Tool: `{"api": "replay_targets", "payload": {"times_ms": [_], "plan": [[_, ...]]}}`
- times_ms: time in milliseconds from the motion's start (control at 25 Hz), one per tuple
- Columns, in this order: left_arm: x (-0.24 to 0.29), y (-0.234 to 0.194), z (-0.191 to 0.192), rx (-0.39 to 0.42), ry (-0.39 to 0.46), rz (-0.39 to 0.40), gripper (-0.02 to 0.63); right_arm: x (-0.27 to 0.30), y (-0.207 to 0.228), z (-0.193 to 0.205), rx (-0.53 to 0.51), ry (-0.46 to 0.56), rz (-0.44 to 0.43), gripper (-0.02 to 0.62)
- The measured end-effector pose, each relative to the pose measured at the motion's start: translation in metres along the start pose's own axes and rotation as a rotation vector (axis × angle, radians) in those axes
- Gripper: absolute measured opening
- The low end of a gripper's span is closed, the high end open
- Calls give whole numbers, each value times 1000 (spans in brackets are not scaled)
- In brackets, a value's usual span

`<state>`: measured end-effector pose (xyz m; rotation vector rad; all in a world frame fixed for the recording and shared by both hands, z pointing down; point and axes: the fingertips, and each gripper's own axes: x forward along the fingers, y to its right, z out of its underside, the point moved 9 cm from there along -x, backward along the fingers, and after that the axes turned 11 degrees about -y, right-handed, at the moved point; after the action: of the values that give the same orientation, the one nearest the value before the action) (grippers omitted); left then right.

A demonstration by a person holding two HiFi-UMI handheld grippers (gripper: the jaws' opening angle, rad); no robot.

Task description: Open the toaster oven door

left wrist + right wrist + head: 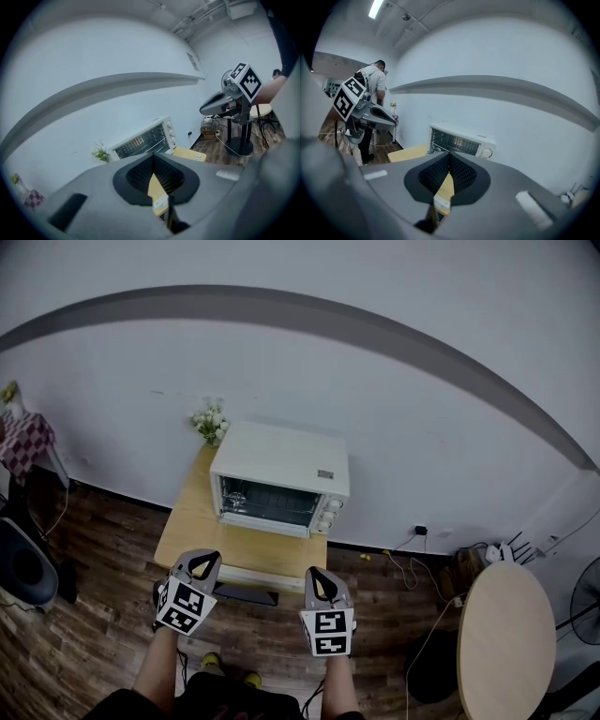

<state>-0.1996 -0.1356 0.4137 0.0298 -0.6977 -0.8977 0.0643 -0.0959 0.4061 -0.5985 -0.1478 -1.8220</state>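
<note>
A white toaster oven point(279, 476) stands on a small wooden table point(202, 531) against the wall, its glass door point(267, 502) closed and its knobs at the right end. The oven also shows ahead in the left gripper view point(143, 140) and in the right gripper view point(458, 140). My left gripper point(203, 562) and right gripper point(319, 578) hang side by side in front of the table's near edge, well short of the oven. Both are shut with nothing between their jaws. The left gripper point(153, 159) and right gripper point(449, 157) each show their tips meeting.
A bunch of white flowers point(210, 420) sits at the table's back left corner. A round wooden table point(506, 638) stands at the right, with cables and a wall socket point(421, 531) near it. A person point(372, 93) stands far off. The floor is dark wood.
</note>
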Motion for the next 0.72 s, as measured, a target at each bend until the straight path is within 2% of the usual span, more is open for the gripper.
{"api": "replay_targets", "payload": {"times_ms": [200, 400, 720], "plan": [[-10, 1, -2, -82, 67, -8, -11, -14, 12, 2, 45, 14, 27, 9], [-17, 1, -7, -74, 91, -24, -11, -20, 14, 5, 47, 25, 37, 9], [-26, -6, -5, -137, 110, -60, -11, -23, 12, 6, 22, 40, 39, 9]]}}
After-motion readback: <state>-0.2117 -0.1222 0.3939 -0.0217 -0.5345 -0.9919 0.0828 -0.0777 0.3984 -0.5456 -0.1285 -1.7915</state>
